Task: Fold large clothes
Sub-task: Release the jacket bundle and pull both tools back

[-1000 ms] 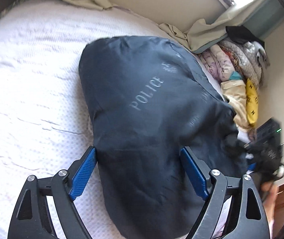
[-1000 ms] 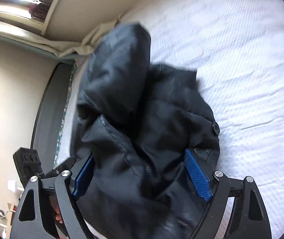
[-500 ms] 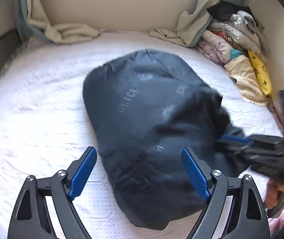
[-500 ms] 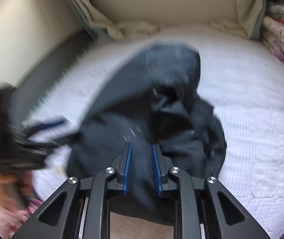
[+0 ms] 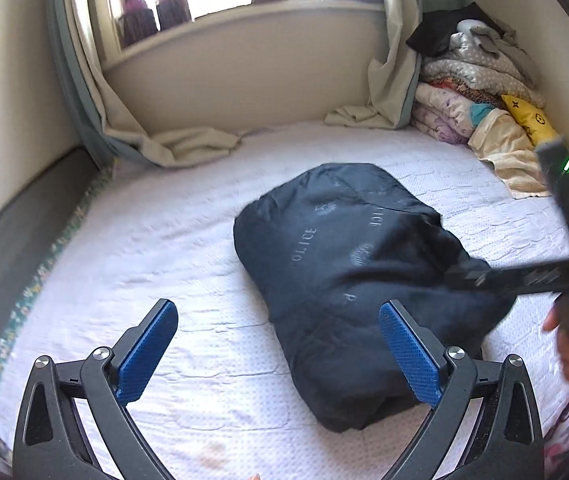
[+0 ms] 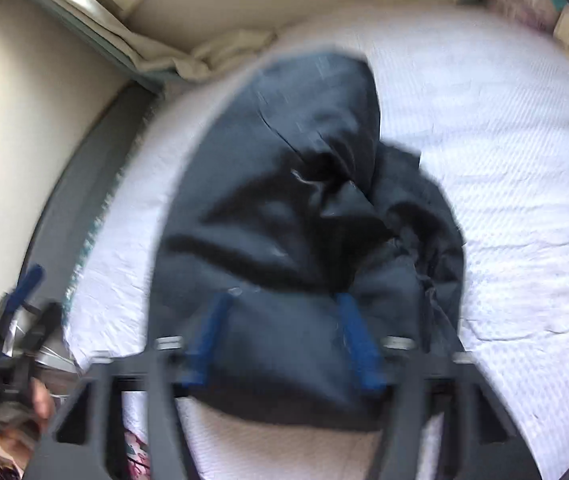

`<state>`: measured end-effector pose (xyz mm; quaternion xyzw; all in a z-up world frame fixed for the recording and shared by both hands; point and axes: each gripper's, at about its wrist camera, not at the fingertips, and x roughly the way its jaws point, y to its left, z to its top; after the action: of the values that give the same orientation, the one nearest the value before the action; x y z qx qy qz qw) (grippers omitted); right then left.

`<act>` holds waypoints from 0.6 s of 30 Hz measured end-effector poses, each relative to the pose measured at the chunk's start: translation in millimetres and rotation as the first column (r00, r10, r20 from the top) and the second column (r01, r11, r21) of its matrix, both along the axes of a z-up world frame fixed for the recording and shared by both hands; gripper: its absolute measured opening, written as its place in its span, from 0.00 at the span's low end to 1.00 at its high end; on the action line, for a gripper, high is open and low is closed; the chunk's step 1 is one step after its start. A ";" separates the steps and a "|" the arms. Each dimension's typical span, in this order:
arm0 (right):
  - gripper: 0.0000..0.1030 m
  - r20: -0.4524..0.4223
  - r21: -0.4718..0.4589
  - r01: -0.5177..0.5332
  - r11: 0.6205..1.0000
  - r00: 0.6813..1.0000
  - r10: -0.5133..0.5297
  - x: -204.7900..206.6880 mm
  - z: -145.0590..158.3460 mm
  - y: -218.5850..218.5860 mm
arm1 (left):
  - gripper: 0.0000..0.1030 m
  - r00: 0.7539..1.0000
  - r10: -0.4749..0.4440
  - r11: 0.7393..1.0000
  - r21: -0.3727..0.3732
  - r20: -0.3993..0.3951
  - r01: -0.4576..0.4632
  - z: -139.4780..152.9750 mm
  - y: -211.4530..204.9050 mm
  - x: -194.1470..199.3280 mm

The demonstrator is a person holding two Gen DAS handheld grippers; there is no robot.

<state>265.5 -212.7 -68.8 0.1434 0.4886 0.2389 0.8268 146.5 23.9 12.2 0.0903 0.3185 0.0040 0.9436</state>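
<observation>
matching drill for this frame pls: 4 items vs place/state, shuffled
Items:
1. dark jacket
2. left gripper
3. stack of folded laundry
4. jars

Places/states:
A. on the window sill
B. far right corner of the bed
C. bundled in the middle of the white bedspread
D. open, holding nothing

Pairs: 1-C, 2-D, 3-B, 4-A

The dark jacket [image 5: 348, 280] bears pale "POLICE" lettering; other marks unreadable.

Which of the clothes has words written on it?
The big dark jacket alone on the bed: it says POLICE. The folded clothes piled in the corner show only patterns.
</observation>
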 end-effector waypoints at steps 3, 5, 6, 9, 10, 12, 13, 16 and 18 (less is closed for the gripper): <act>0.85 0.132 -0.087 0.015 0.996 0.991 -0.003 -36.1 35.6 0.3 | 0.99 1.000 -0.017 1.000 -0.015 0.003 0.017 4.7 -8.2 -22.7; 0.96 0.201 -0.151 0.053 0.987 0.979 -0.022 -64.7 52.2 0.9 | 0.99 1.000 -0.023 0.999 -0.025 -0.002 0.023 7.5 -12.3 -35.6; 1.00 0.224 -0.178 0.066 0.982 0.974 -0.024 -79.4 56.7 2.5 | 0.99 1.000 -0.024 0.999 -0.028 -0.004 0.024 8.7 -14.0 -40.9; 1.00 0.273 -0.250 0.089 0.964 0.962 -0.018 -110.8 58.4 5.1 | 0.99 1.000 0.000 0.999 -0.032 -0.018 -0.001 8.9 -19.8 -57.9; 1.00 0.292 -0.279 0.106 0.955 0.956 -0.021 -122.7 58.2 6.2 | 0.99 1.000 0.006 0.999 -0.032 -0.020 -0.007 7.6 -20.4 -62.6; 1.00 0.332 -0.335 0.149 0.930 0.943 -0.031 -142.3 54.9 7.1 | 0.99 1.000 0.030 0.999 -0.028 -0.010 -0.030 2.0 -21.4 -73.8; 1.00 0.347 -0.356 0.171 0.919 0.937 -0.039 -149.3 53.2 8.3 | 0.99 0.999 0.039 0.999 -0.031 -0.007 -0.039 -1.2 -22.6 -77.4; 1.00 0.341 -0.399 0.212 0.892 0.937 -0.071 -155.2 45.0 9.0 | 0.99 0.998 0.059 0.996 -0.066 -0.032 -0.061 -15.6 -18.6 -83.5; 1.00 0.313 -0.372 0.214 0.903 0.945 -0.095 -158.6 36.5 4.9 | 0.99 0.995 0.088 0.993 -0.080 -0.050 -0.092 -26.1 -15.3 -87.2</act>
<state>106.9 -207.8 -32.3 -0.0264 0.3885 0.0850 0.9171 59.4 8.6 -13.9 0.0371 0.3442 0.0315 0.9376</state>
